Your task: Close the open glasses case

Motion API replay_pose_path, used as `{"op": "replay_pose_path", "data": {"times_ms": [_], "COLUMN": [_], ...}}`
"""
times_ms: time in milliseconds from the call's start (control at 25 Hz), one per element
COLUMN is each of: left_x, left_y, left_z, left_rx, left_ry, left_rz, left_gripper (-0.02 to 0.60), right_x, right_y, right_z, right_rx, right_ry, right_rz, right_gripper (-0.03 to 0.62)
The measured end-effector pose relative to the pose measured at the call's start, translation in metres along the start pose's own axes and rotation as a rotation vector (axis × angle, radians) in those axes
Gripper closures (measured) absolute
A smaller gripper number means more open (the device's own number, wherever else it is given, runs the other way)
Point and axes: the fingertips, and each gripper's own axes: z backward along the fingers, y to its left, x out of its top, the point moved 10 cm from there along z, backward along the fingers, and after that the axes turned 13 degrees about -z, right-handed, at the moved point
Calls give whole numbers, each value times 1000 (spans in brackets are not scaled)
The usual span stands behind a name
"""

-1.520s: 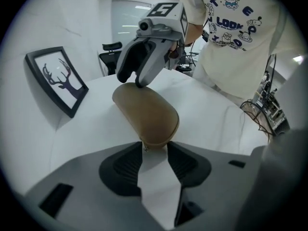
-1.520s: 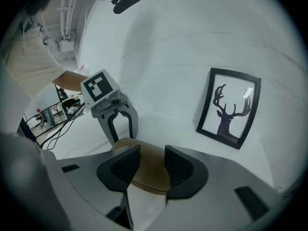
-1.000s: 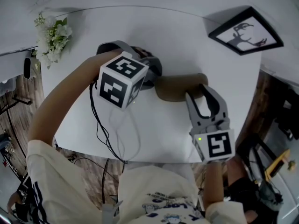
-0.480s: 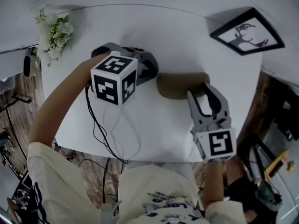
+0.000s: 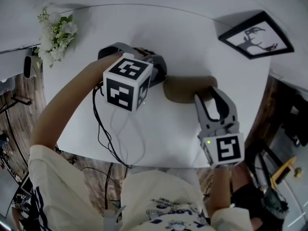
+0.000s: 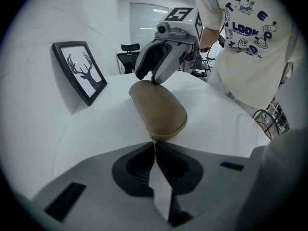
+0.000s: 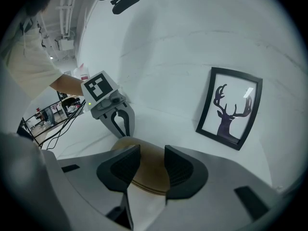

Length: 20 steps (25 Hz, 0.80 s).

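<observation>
1. In the head view the marker cube and grey body of the left gripper cover that gripper's own tips and the left end of the tan glasses case.
2. The left gripper view shows its jaws, which have just been closing, pressed together at the tips. They meet right at the near end of the case and pinch a small tab there that is too small to identify.
3. The case lies on the white table near the middle, between the two grippers. Its seam cannot be followed all round, so how fully the lid sits down is unclear.
4. The right gripper is partly spread, and the other end of the case fills the gap from pad to pad. Its fingers hide that end in the head view.
5. A framed deer picture leans at the back right, well apart from the case. A bunch of white flowers sits at the far left corner.
6. Black cables hang from the left gripper across the near part of the table and over its edge.
7. The right gripper's cube hangs over the near table edge, just in front of the person's shirt.
8. Bare tabletop lies beyond the case, and between the case and the picture.
</observation>
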Motion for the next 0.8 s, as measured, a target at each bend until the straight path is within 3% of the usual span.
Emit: {"op": "replay_pose_path", "data": {"times_ms": [240,360,800], "left_x": [2,2,-1], "left_y": [-2,-4,-26], "left_z": [0,1,9], "left_rx": [25,49,179], "left_ry": [14,17,-50], "left_rz": [22,68,271], "left_gripper": [580,581,583], "right_x": [0,-4,-6], "right_y": [-1,-5,0], "right_z": [0,1,0], "right_rx": [-2,-13,-95], "right_ry": [0,1,15], "right_rz": [-10,12,-89], "right_gripper": [454,454,456]}}
